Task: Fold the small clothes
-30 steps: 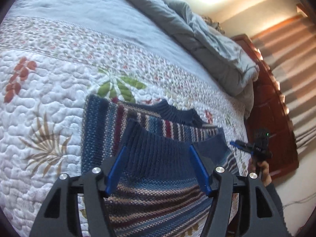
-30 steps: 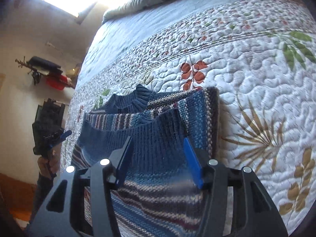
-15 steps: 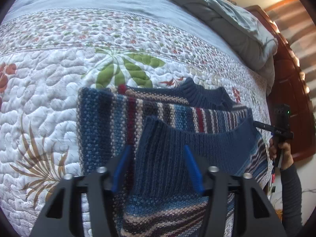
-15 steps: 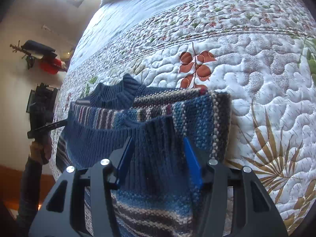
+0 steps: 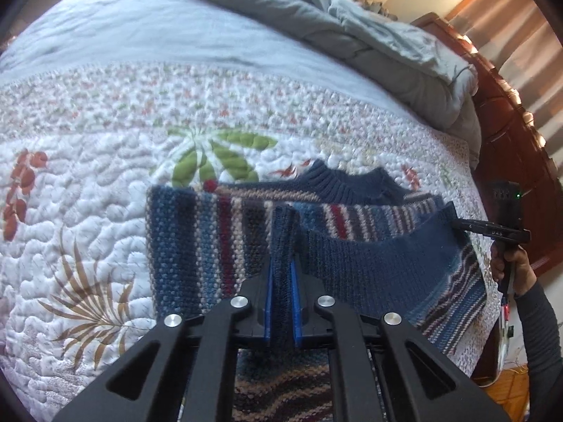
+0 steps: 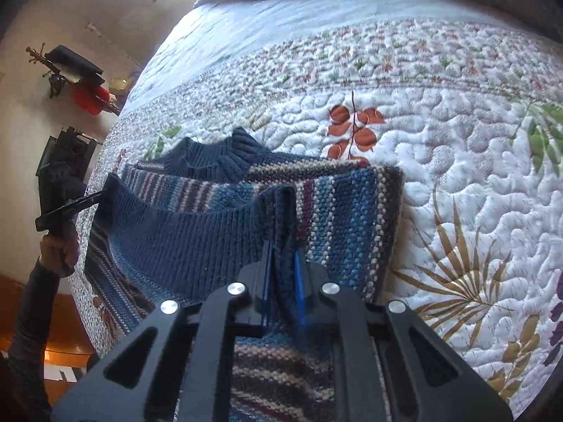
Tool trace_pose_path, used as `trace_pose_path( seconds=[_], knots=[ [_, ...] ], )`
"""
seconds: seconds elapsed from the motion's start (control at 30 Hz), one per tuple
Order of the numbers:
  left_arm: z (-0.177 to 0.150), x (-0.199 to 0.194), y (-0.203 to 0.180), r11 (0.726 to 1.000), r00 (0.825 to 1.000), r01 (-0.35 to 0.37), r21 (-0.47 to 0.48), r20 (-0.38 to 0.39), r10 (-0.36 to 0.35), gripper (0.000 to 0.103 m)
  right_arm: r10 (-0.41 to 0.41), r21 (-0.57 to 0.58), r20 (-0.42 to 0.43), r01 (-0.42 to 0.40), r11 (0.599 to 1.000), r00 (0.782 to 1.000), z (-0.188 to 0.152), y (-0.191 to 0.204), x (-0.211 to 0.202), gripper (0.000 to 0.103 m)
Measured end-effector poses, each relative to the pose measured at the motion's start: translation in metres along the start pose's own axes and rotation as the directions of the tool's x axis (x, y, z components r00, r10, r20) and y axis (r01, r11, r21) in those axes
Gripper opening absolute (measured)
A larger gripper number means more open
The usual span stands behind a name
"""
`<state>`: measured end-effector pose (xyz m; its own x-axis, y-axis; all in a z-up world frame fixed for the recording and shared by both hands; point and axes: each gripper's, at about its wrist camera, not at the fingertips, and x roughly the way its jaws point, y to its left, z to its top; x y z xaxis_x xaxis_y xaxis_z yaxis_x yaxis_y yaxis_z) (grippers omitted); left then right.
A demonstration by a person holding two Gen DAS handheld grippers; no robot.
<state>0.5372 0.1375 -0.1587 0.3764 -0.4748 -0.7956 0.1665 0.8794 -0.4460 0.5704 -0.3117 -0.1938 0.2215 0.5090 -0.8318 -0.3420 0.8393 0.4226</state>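
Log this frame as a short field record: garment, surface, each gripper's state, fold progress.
garment: striped knit sweater, navy collar at far end
surface: floral quilt on a bed
left gripper: shut on navy ribbed hem
right gripper: shut on the same hem, other corner
fold progress: hem lifted over the body, short of the collar

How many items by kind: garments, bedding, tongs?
Garments: 1, sweater
Bedding: 2, quilt and duvet
Tongs: 2, left tongs and right tongs, both shut on the sweater hem
Total: 5
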Motion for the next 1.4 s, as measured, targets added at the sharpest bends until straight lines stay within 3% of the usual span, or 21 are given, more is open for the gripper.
trace_pose_path(
  seconds=[0.27,0.43,0.57,0.7,0.83,0.93,1.17,1.4],
  knots=[
    [0.023,-0.067,-0.025,0.998,0.984,0.032,0.055,0.174,-0.041,0.008,-0.019,-0.029,0.173,0.025,0.999,0.985,0.015,0.026,-0.059,0.009],
    [0.049,-0.078,-0.023,0.999,0.977,0.021,0.034,0.213,-0.027,0.008,-0.047,-0.003,0.246,0.05,0.999,0.968,0.039,0.032,-0.066,0.009],
    [0.067,-0.052,-0.016,1.0,0.984,-0.015,0.007,0.176,0.014,0.008,-0.095,0.042,0.209,0.088,0.995,0.973,0.058,0.024,-0.041,0.009],
    [0.076,0.004,0.005,0.995,0.994,-0.082,-0.063,0.071,0.086,0.008,-0.162,0.129,0.099,0.149,0.98,0.982,0.07,0.0,0.004,0.009],
    [0.07,0.05,0.026,0.98,0.987,-0.161,-0.117,-0.039,0.158,0.008,-0.221,0.154,0.024,0.215,0.964,0.975,0.073,-0.011,0.035,0.009],
    [0.072,0.054,0.028,0.977,0.985,-0.173,-0.121,-0.051,0.168,0.008,-0.233,0.161,0.029,0.225,0.961,0.972,0.076,-0.013,0.037,0.009],
    [0.094,0.035,0.024,0.98,0.986,-0.165,-0.109,-0.001,0.165,0.008,-0.235,0.17,0.078,0.22,0.961,0.969,0.087,-0.014,0.026,0.009],
    [0.09,0.063,0.035,0.976,0.984,-0.18,-0.126,-0.029,0.178,0.008,-0.249,0.183,0.058,0.235,0.955,0.967,0.09,-0.023,0.048,0.009]
  ],
)
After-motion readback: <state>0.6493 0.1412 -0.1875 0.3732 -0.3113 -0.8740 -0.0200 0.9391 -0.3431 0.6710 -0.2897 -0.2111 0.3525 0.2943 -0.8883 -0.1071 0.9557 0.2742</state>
